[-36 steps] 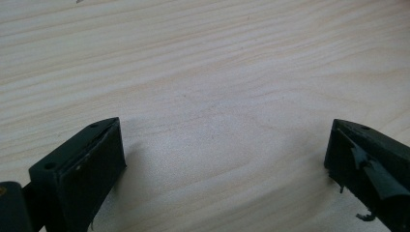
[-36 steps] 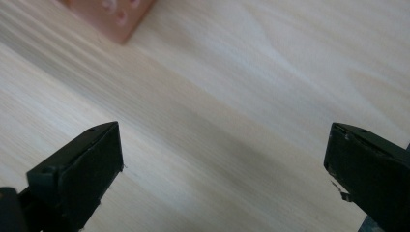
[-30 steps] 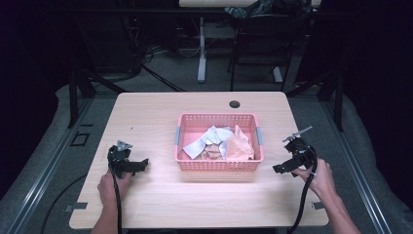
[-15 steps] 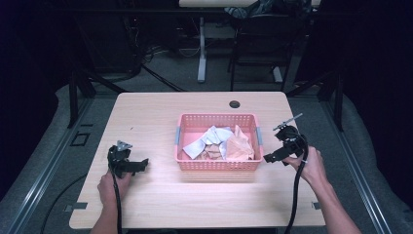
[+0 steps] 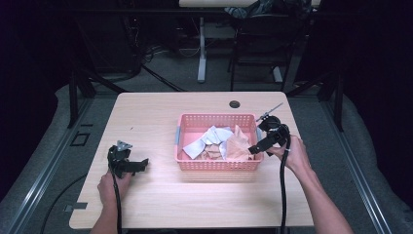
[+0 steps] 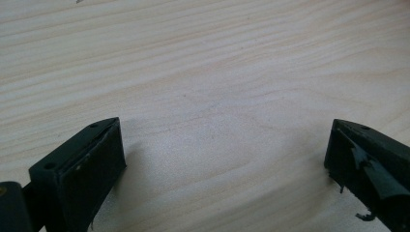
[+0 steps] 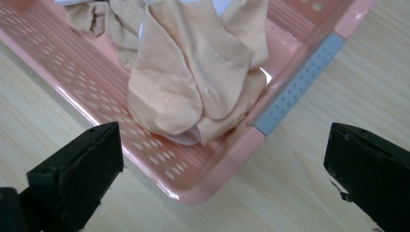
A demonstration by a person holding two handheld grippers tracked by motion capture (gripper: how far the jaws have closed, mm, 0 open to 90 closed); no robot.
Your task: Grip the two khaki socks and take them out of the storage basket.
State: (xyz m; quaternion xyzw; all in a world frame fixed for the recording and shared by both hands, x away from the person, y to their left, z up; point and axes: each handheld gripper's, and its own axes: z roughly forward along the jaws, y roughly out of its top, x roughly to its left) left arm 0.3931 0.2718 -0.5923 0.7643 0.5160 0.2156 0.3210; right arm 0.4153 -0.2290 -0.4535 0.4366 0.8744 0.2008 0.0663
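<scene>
**Two open hand-held grippers, one at the basket's corner**

Two hand-held grippers are on show, both with jaws spread wide and nothing between them. The right hand-held gripper [image 5: 254,147] hangs over the near right corner of the pink basket [image 5: 216,165], jaws pointing down at the beige socks [image 7: 193,77] heaped against the basket's right wall. Paler cloths [image 5: 207,141] lie further left inside the basket. The left hand-held gripper [image 5: 139,165] sits low over bare tabletop [image 5: 146,117], well apart from the basket, facing plain wood grain. A small dark round hole [image 5: 234,104] marks the tabletop's far edge.
</scene>
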